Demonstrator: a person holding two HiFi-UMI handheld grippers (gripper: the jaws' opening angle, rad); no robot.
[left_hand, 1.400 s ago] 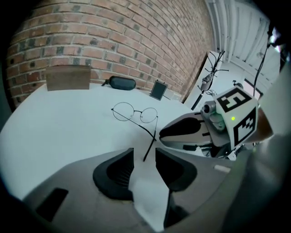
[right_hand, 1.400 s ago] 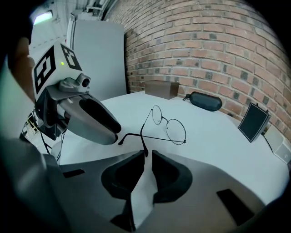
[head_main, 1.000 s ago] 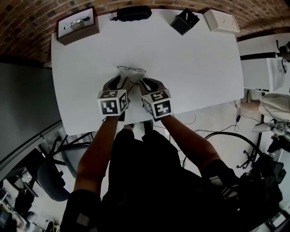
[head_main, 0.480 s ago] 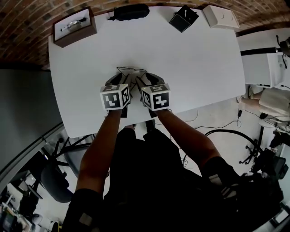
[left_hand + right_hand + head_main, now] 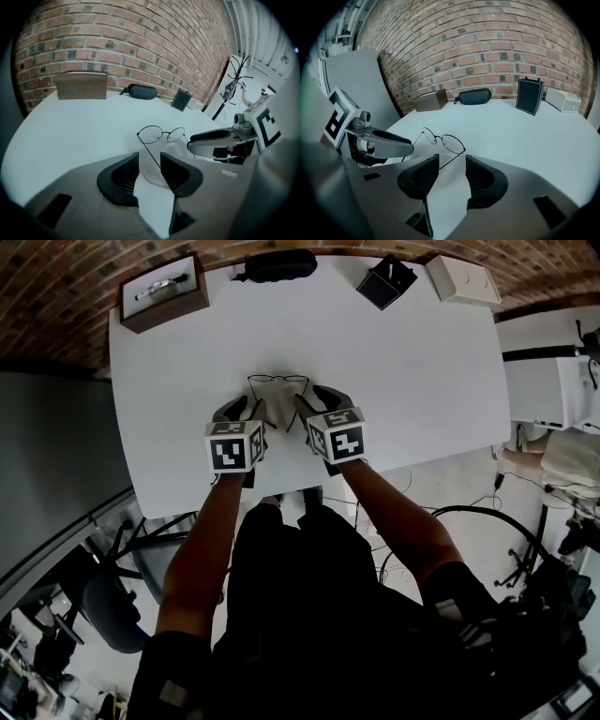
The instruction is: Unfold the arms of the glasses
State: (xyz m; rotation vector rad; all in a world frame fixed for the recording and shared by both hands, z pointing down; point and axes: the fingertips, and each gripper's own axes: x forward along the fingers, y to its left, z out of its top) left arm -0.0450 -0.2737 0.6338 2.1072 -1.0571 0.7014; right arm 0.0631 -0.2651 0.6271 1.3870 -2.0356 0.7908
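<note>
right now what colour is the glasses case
The case is black; it shows best in the right gripper view.

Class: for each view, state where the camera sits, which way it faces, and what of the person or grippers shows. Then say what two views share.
Head view: on the head, facing steeply down at the table; shows forearms, left gripper, right gripper.
Left gripper view: rides that gripper, facing past its parted jaws to the glasses and brick wall.
Right gripper view: likewise; its jaws have just been opening, a glasses arm between them.
Shared: both gripper views show the black case.
</note>
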